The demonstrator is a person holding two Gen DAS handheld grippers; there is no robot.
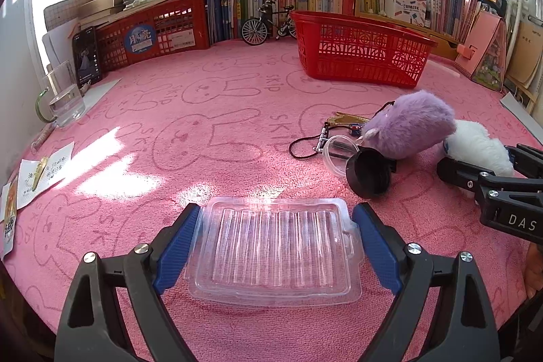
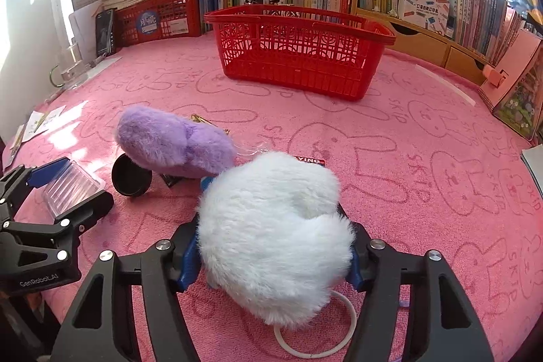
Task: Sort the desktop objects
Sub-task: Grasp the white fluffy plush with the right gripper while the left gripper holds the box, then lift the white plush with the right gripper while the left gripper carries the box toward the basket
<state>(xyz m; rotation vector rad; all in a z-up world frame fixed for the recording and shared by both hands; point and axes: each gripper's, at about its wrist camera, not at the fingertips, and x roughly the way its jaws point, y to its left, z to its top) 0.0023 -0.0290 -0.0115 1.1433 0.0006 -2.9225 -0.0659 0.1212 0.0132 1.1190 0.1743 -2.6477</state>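
Note:
My left gripper (image 1: 276, 226) has its blue pads against both sides of a clear ribbed plastic tray (image 1: 276, 245) that lies on the pink bunny cloth. My right gripper (image 2: 271, 246) is shut on a white plush toy (image 2: 271, 226); it also shows in the left wrist view (image 1: 480, 148). A purple plush toy (image 2: 169, 141) lies just beyond, with a black round cap (image 2: 131, 176), a clear ring (image 1: 334, 155), a black cord (image 1: 305, 146) and a gold piece (image 1: 342, 117) beside it. An empty red basket (image 2: 298, 56) stands farther back.
A second red basket (image 1: 152, 33) holds stacked books at the back left. A phone (image 1: 86, 55), a glass mug (image 1: 62, 99), papers (image 1: 40, 175) and a model bicycle (image 1: 268, 22) stand along the edges. A bookshelf fills the back. A white ring (image 2: 315, 338) lies under the white plush.

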